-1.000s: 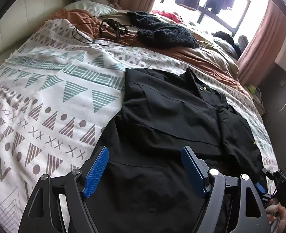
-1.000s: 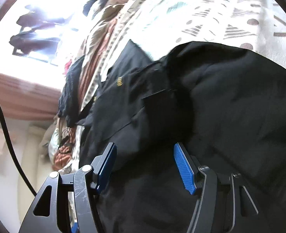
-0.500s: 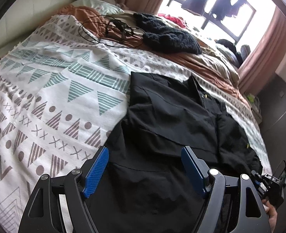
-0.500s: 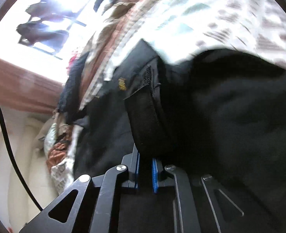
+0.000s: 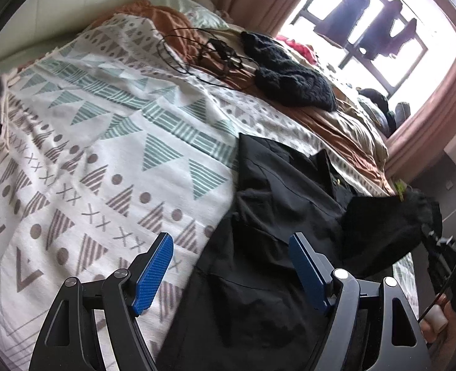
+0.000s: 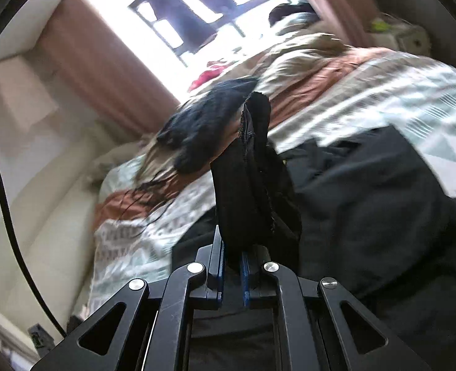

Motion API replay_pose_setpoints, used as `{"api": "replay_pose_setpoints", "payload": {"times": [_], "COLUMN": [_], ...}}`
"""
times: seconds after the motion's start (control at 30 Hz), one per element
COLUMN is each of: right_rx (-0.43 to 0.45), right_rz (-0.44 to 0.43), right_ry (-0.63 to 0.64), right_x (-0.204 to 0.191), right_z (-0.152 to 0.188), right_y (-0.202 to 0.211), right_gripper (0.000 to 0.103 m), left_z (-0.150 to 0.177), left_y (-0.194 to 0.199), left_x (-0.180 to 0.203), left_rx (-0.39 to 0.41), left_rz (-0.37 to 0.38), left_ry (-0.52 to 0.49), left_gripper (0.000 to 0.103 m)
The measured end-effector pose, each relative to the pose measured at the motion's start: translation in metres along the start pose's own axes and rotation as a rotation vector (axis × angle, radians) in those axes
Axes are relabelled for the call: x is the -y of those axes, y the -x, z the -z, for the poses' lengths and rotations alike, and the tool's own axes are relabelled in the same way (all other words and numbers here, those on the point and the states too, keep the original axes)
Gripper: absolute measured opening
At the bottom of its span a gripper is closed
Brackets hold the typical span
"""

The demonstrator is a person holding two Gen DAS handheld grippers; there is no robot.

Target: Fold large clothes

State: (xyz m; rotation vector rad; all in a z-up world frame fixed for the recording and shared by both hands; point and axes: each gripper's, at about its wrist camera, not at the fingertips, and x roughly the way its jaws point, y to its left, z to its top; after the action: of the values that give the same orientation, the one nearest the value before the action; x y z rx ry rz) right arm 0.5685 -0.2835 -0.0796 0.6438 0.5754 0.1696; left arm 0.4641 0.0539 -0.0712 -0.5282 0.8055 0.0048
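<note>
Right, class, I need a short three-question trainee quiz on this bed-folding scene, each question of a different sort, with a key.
1. True or false: the right gripper is shut on a fold of the black jacket.
2. Multiple choice: the left gripper is A) shut on the jacket, B) open above the jacket's edge, C) holding the cable.
3. What dark item lies beside the tangled black cable near the window?

Key: 1 true. 2 B. 3 a black knitted garment.
</note>
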Motion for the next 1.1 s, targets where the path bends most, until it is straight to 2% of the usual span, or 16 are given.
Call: {"api": "replay_pose_setpoints", "payload": {"times": [0.2,0.27,0.3,0.33,0.37,0.5,0.6,0.77,0.93,1.1], "right_rx": [-0.089,-0.171,-0.230,-0.287,-0.309,-0.291,-0.293,-0.244,-0.222,-0.195], "right_rz": [-0.053,-0.094,-0.112,-0.130,-0.138,-0.158,-0.129,-0.031,0.075,0.134], "right_ry": [0.094,0.152,0.185,0.213,0.229,0.250,0.225,0.225,0.182,0.141], "right_x": [-0.061,-0.080,-0.089,-0.097,-0.100,-0.094,-0.079,-0.050,-0.004,0.023], "right_z": [0.031,0.046,0.055,0.064,0.070,0.077,0.073,0.067,0.058,0.052], "right_y": [-0.050,-0.075,-0.087,-0.096,-0.097,-0.082,-0.070,-0.044,-0.012,0.026], "right_gripper": [0.010,0.018,0.032,0.038,0.047,0.064,0.064,0.064,0.064,0.064], "left_z": [-0.005,-0.007,-0.007,-0.008,-0.009,-0.009,-0.009,-0.007,-0.001,0.012], "left_y": [0.004,0.005,0.006,0.006,0.007,0.006,0.007,0.010,0.014,0.037], "left_x": [-0.021,-0.025,-0.026,-0.027,-0.028,-0.032,-0.028,-0.015,0.008,0.045], "left_rx": [-0.014,-0.013,-0.010,-0.009,-0.008,-0.012,-0.012,-0.012,-0.054,-0.065], "left_rz": [0.005,0.004,0.001,-0.002,-0.006,-0.011,-0.013,-0.027,-0.027,-0.039], "left_ry": [0.084,0.095,0.094,0.094,0.095,0.114,0.102,0.066,0.018,-0.089], "left_gripper": [0.078,0.078,0.078,0.078,0.078,0.078,0.078,0.078,0.078,0.087]}}
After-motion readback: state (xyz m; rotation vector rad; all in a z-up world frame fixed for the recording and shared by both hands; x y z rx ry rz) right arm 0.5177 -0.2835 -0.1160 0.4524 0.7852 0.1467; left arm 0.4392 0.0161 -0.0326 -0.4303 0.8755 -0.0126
